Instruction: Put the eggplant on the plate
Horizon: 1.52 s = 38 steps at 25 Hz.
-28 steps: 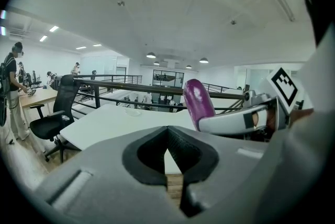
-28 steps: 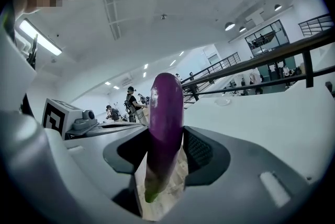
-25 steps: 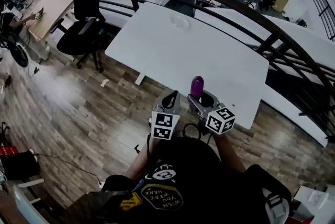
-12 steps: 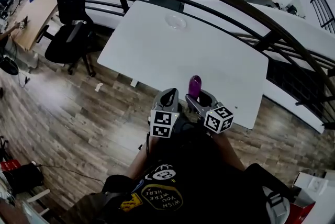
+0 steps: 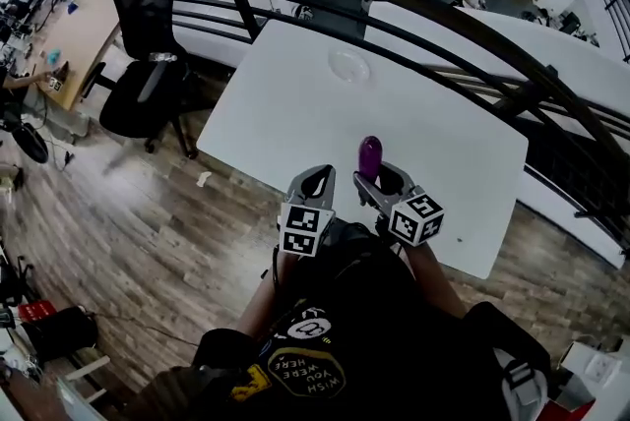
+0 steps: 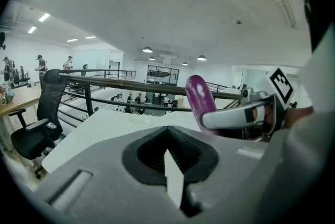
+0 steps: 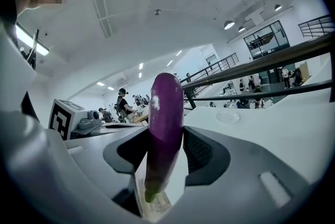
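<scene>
A purple eggplant [image 5: 370, 156] stands upright in my right gripper [image 5: 379, 175], which is shut on its lower part. In the right gripper view the eggplant [image 7: 165, 123] fills the gap between the jaws, stem end down. My left gripper [image 5: 317, 175] hangs just left of it, shut with nothing in it. Both are over the near edge of the white table [image 5: 295, 104]. A clear plate [image 5: 348, 65] sits near the table's far edge, well beyond both grippers. The plate also shows small in the right gripper view [image 7: 228, 116] and, faintly, the left gripper view [image 6: 137, 118].
A black curved railing [image 5: 443, 6] runs behind the table, with another white table [image 5: 551, 45] beyond it. A black office chair [image 5: 148, 65] stands on the wood floor [image 5: 128, 212] to the left. The person's dark-clothed body [image 5: 345, 340] fills the bottom.
Both grippers have moved forward from the table's near edge to over its surface, the eggplant still held upright in the right one. The plate is closer than before.
</scene>
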Each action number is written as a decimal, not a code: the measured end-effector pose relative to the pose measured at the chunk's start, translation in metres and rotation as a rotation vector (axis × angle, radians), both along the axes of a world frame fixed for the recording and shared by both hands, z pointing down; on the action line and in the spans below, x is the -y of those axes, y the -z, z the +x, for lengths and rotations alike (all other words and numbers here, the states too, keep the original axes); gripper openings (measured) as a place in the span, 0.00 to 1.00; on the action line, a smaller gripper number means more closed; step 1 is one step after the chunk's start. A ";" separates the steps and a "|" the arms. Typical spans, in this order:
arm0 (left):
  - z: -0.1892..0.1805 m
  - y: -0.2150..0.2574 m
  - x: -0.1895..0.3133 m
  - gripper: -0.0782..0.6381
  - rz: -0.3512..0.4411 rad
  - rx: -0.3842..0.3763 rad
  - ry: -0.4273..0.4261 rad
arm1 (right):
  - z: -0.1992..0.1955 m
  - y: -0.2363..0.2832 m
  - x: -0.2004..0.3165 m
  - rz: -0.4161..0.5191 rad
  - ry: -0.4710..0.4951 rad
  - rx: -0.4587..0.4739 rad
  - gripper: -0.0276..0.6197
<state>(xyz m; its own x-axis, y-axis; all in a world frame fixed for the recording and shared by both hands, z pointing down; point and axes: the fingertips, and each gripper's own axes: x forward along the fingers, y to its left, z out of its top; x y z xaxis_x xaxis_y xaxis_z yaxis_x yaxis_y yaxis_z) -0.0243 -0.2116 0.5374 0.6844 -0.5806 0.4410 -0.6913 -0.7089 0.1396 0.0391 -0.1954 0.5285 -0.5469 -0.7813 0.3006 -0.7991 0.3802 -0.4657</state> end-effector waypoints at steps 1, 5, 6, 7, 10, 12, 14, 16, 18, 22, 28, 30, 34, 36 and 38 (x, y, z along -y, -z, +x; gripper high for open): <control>0.003 -0.001 0.009 0.12 0.000 0.008 0.005 | 0.004 0.001 0.008 0.003 0.004 0.004 0.36; 0.015 -0.004 0.045 0.12 0.002 0.020 0.025 | 0.018 -0.004 0.042 0.002 0.021 0.014 0.36; 0.017 -0.007 0.051 0.12 -0.004 0.024 0.027 | 0.021 -0.007 0.048 -0.003 0.023 0.014 0.36; 0.019 -0.009 0.058 0.12 -0.010 0.030 0.028 | 0.023 -0.011 0.054 -0.009 0.024 0.012 0.36; 0.023 -0.018 0.078 0.12 -0.027 0.044 0.018 | 0.030 -0.022 0.074 -0.025 0.007 0.011 0.36; 0.025 -0.028 0.090 0.12 -0.039 0.049 -0.002 | 0.033 -0.032 0.084 -0.036 -0.015 0.003 0.36; 0.027 -0.041 0.102 0.12 -0.051 0.043 -0.018 | 0.037 -0.045 0.095 -0.038 -0.034 -0.024 0.36; 0.031 -0.051 0.120 0.12 -0.060 0.032 -0.031 | 0.042 -0.058 0.114 -0.040 -0.047 -0.068 0.36; 0.036 -0.051 0.147 0.12 -0.067 0.022 -0.046 | 0.049 -0.067 0.138 -0.065 -0.053 -0.112 0.36; 0.046 -0.048 0.198 0.12 -0.086 -0.005 -0.075 | 0.055 -0.075 0.188 -0.108 -0.052 -0.160 0.36; 0.056 -0.070 0.245 0.12 -0.113 0.005 -0.118 | 0.057 -0.102 0.245 -0.138 -0.028 -0.240 0.36; 0.060 -0.079 0.255 0.12 -0.127 0.005 -0.124 | 0.061 -0.116 0.256 -0.159 -0.021 -0.271 0.36; 0.068 -0.094 0.269 0.12 -0.163 0.006 -0.147 | 0.074 -0.150 0.281 -0.219 0.000 -0.346 0.36; 0.066 -0.099 0.273 0.12 -0.184 0.003 -0.146 | 0.082 -0.172 0.296 -0.256 0.015 -0.380 0.36; 0.061 -0.104 0.277 0.12 -0.199 0.004 -0.135 | 0.090 -0.197 0.310 -0.303 0.023 -0.407 0.36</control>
<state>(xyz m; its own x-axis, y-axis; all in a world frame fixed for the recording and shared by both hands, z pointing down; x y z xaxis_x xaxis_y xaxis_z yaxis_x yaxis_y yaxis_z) 0.0369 -0.4885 0.6417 0.7478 -0.3853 0.5407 -0.5929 -0.7539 0.2829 0.1290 -0.5051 0.7257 -0.3545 -0.6151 0.7043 -0.9317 0.2960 -0.2104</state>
